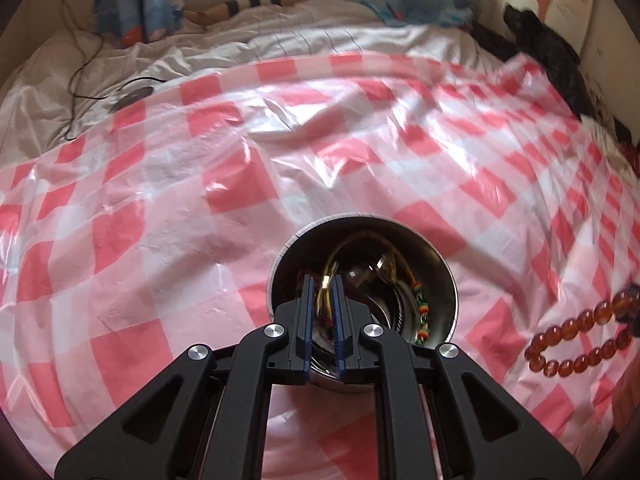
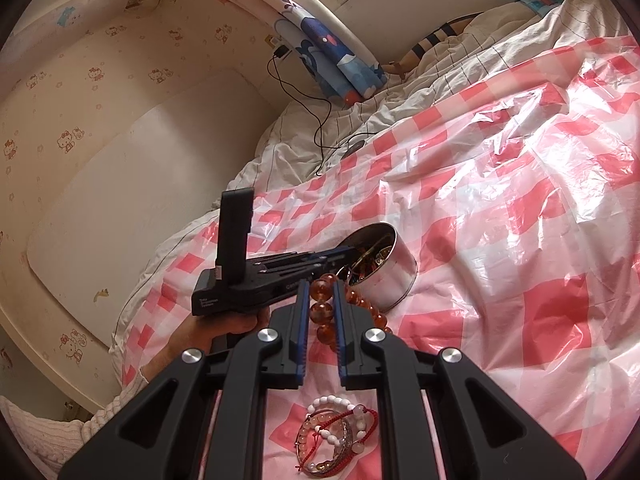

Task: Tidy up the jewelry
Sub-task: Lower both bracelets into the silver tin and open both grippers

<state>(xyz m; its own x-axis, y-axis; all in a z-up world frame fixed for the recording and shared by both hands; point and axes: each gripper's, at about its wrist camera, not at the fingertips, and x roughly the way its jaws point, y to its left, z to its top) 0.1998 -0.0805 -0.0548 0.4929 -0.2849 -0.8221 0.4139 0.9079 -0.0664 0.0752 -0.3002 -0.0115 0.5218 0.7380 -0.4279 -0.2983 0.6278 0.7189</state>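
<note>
Jewelry nearest me is a small heap of bracelets (image 2: 340, 436), white beads, pink beads and red cord, lying on the pink checked plastic sheet (image 2: 520, 240) that covers the bed, just under my right tool (image 2: 321, 304). That tool's jaws stand narrow, closed on a strand of amber beads (image 2: 321, 311); one bead sits pinched between the blue pads and the rest of the strand trails off to the right, toward the tin. In the left wrist view the same amber beads (image 1: 580, 332) show at the right edge, lying in a loop on the sheet.

A little farther on stands a round metal tin (image 2: 390, 276), already holding gold-coloured chains and a string of coloured beads. My left tool (image 1: 322, 292) points down into the tin (image 1: 440, 276), jaws narrow, gripping a thin gold-coloured chain (image 1: 326, 286) between its pads, inside the rim. A hand (image 2: 224, 326) in a pale knitted sleeve holds that tool from the left.

Beyond the sheet lie rumpled white bedding (image 1: 120, 60), a black cable (image 2: 320, 120) and a blue patterned curtain (image 2: 344, 60) at the far wall.
</note>
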